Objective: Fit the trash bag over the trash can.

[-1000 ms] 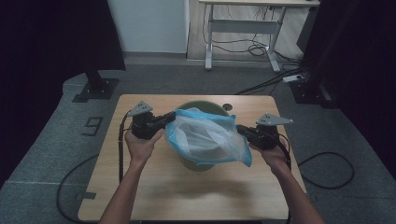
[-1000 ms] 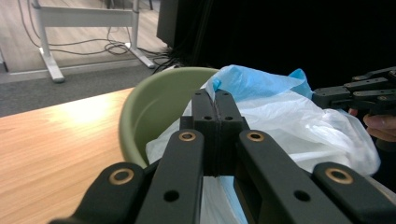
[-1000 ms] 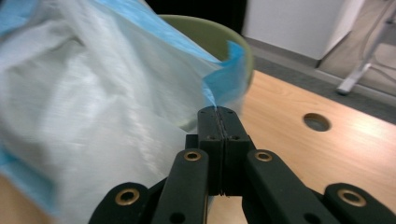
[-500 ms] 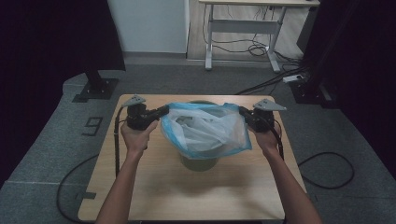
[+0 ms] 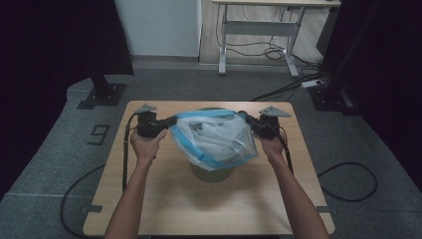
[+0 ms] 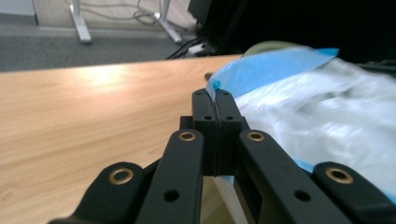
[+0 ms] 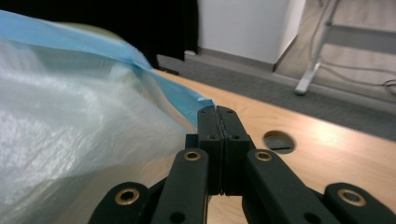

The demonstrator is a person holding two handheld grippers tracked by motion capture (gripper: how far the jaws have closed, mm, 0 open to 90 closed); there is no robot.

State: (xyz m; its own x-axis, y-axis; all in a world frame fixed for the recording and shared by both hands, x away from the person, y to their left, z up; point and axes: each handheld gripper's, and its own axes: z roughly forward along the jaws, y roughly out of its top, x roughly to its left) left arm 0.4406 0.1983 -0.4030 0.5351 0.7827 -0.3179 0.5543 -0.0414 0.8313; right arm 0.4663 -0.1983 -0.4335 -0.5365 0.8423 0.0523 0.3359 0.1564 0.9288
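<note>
**Plastic bag held spread over green bin by both grippers**

The translucent white plastic bag with a blue rim band (image 5: 214, 139) hangs stretched above the round olive-green bin (image 5: 213, 173), covering the bin's mouth and upper wall. The bin stands near the middle of the light wooden table (image 5: 164, 204).

The left gripper (image 5: 171, 121), to the left of the bin, has its jaws clamped together on the bag's blue rim; the left gripper view shows the blue band (image 6: 275, 65) pinched at the jaw tips. The right gripper (image 5: 245, 117), to the right of the bin, is likewise closed on the opposite rim corner. Both grippers sit level with each other, above the bin's top edge.
</note>
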